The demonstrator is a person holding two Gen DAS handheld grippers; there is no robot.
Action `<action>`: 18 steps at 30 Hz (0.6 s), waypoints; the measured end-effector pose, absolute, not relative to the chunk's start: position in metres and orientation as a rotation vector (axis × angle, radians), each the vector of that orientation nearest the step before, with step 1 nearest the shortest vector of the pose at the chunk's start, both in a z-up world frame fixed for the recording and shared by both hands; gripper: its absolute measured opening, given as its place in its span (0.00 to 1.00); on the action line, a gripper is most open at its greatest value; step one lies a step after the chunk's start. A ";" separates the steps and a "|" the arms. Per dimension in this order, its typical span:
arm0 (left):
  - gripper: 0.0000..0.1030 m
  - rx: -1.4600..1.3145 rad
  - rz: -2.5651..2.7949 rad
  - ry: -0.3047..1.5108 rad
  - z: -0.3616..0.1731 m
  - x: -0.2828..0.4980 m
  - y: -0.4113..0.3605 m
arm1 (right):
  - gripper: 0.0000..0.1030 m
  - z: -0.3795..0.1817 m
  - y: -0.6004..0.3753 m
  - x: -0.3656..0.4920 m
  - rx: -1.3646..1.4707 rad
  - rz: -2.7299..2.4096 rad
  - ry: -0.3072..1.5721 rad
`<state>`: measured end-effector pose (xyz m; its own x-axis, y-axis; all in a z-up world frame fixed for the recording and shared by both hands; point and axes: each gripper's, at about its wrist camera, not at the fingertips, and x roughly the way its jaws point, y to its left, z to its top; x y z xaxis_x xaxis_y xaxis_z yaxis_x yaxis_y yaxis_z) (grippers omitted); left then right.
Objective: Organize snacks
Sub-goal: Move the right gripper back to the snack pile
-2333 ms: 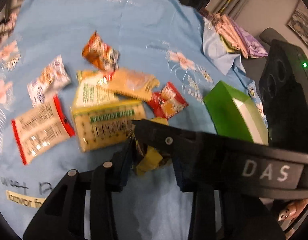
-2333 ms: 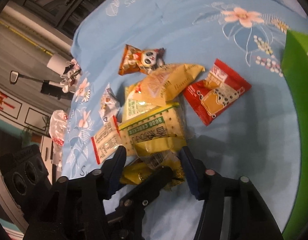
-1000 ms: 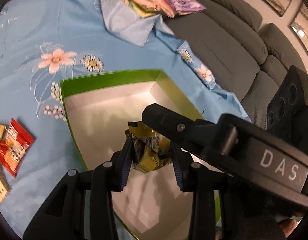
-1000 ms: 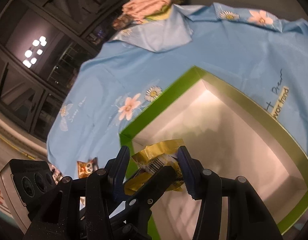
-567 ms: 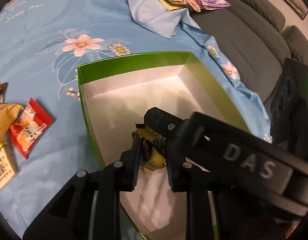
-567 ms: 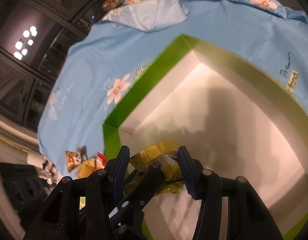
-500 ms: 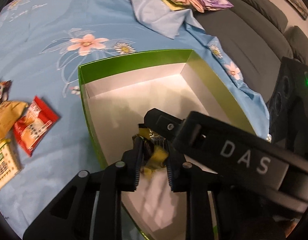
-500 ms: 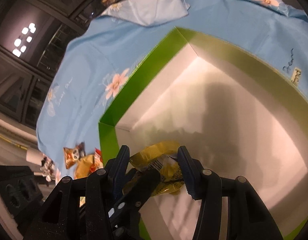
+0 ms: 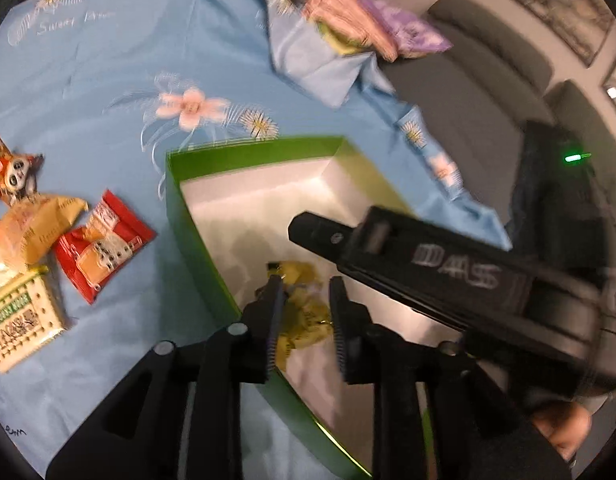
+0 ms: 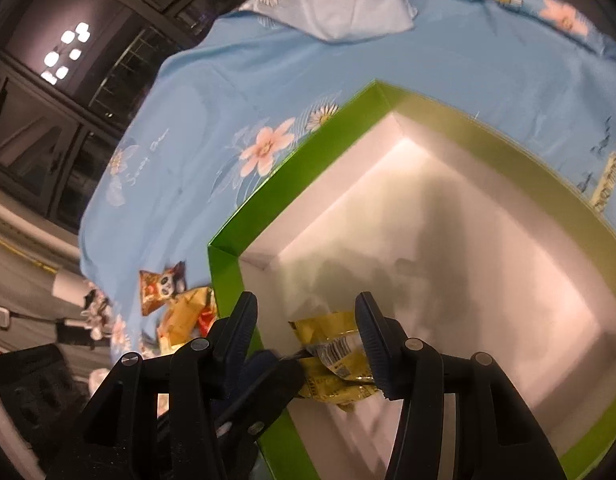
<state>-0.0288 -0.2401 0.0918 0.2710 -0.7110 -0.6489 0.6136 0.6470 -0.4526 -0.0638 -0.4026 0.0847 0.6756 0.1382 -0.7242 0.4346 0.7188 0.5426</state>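
Observation:
A crumpled yellow snack packet (image 9: 304,308) hangs low inside the green box (image 9: 252,152), close to its near left wall. My left gripper (image 9: 306,316) is shut on it, and the foil fills the narrow gap between the pads. In the right wrist view the same packet (image 10: 332,356) sits between the fingers of my right gripper (image 10: 306,300). It leans against the right finger and is clear of the left one, so these jaws stand open. A left-gripper finger (image 10: 268,376) pinches the packet's left end. The box (image 10: 300,172) is white inside and holds nothing else.
Left of the box on the blue flowered cloth (image 9: 108,80) lie a red packet (image 9: 104,244), a tan packet (image 9: 36,220), an orange panda packet (image 9: 12,164) and a cracker pack (image 9: 20,316). Folded clothes (image 9: 348,8) and a grey sofa (image 9: 488,80) lie beyond. A hand (image 9: 560,436) is at lower right.
Both grippers brought the packet from the snack pile to over the box. The left jaws narrowed on it. In the right view the packet shifted off the left finger toward the right one.

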 end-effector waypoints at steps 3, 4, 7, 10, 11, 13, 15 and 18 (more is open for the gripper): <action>0.55 -0.153 -0.882 0.886 0.113 -0.036 -0.217 | 0.58 0.097 -0.398 -0.068 0.706 -0.233 0.798; 0.61 -0.163 -0.854 0.866 0.119 -0.036 -0.203 | 0.61 0.102 -0.396 -0.070 0.689 -0.236 0.780; 0.77 -0.161 -0.755 0.822 0.129 -0.036 -0.172 | 0.67 0.116 -0.383 -0.071 0.642 -0.219 0.741; 0.86 -0.140 -0.582 0.801 0.131 -0.030 -0.129 | 0.70 0.128 -0.361 -0.064 0.587 -0.167 0.722; 0.86 -0.144 -0.508 0.794 0.129 -0.028 -0.111 | 0.72 0.131 -0.353 -0.061 0.573 -0.146 0.720; 0.88 -0.181 -0.411 0.794 0.124 -0.026 -0.077 | 0.77 0.137 -0.330 -0.053 0.535 -0.075 0.714; 0.90 -0.240 -0.338 0.815 0.111 -0.020 -0.038 | 0.79 0.141 -0.306 -0.045 0.497 -0.001 0.714; 0.90 -0.318 -0.210 0.871 0.088 -0.011 0.008 | 0.80 0.139 -0.264 -0.026 0.457 0.142 0.734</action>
